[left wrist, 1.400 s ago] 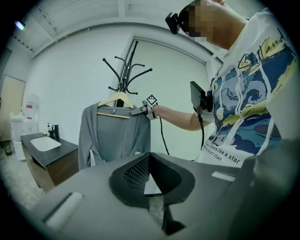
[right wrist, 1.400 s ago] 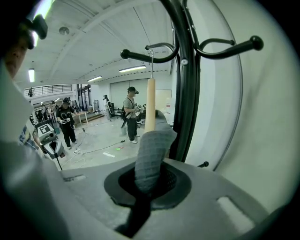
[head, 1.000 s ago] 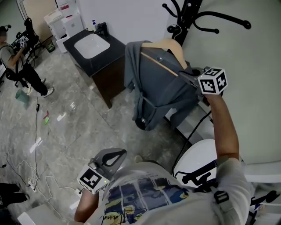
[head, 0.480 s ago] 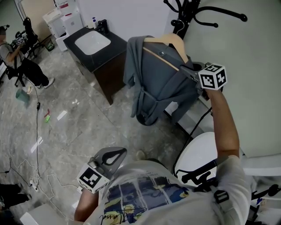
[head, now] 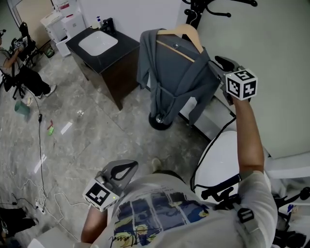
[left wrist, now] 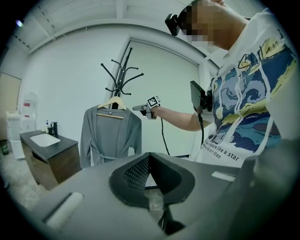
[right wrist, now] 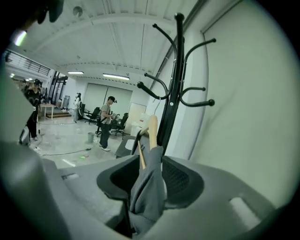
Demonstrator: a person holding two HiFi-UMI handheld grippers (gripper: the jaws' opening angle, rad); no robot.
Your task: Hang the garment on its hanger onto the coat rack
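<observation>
The grey robe-like garment (head: 174,72) hangs straight down on its wooden hanger (head: 186,33) from the black coat rack (head: 193,9). My right gripper (head: 220,62) is level with the garment's right shoulder. Its jaws have just been opening and now stand open. In the right gripper view a fold of the garment (right wrist: 149,187) still lies loosely between the jaws of the right gripper (right wrist: 151,165), below the hanger (right wrist: 152,129) and the coat rack (right wrist: 176,84). My left gripper (head: 130,167) is low by the person's body, shut and holding nothing. The left gripper view shows the garment (left wrist: 110,133) hanging far off.
A dark vanity with a white sink (head: 99,43) stands left of the rack. A white rounded object (head: 223,164) with a black cable lies below my right arm. The wall (head: 281,58) runs close along the right. People (head: 19,53) and floor cables (head: 41,160) are far left.
The right gripper's jaws opened and drew slightly back from the garment. The garment, earlier pulled toward the gripper, now hangs straight on the rack. The left gripper barely shifted.
</observation>
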